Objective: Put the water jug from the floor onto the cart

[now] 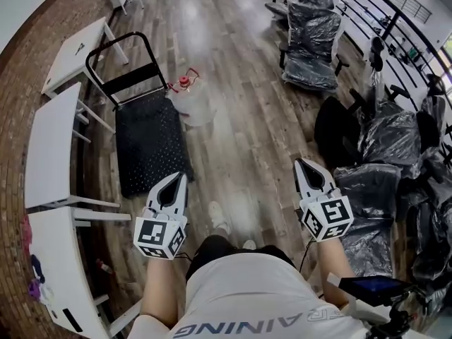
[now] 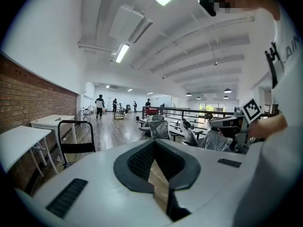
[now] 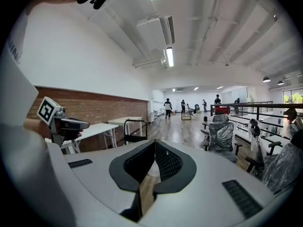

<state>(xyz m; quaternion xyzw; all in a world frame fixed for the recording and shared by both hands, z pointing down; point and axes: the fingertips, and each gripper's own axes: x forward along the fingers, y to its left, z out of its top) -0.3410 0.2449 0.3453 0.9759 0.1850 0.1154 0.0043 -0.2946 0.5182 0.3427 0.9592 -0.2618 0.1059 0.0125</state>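
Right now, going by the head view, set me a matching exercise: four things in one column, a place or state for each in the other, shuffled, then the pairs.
1 water jug
2 cart
3 white tables
4 office chairs

a wrapped in plastic, on the right
b along the brick wall
c red-capped, standing on the wood floor
d black deck with an upright handle

Pairs: 1-c, 2-d, 3-b, 4-a.

Bright ceiling lights (image 3: 169, 56), glary floor (image 1: 236, 111), fisheye edges, perhaps soft
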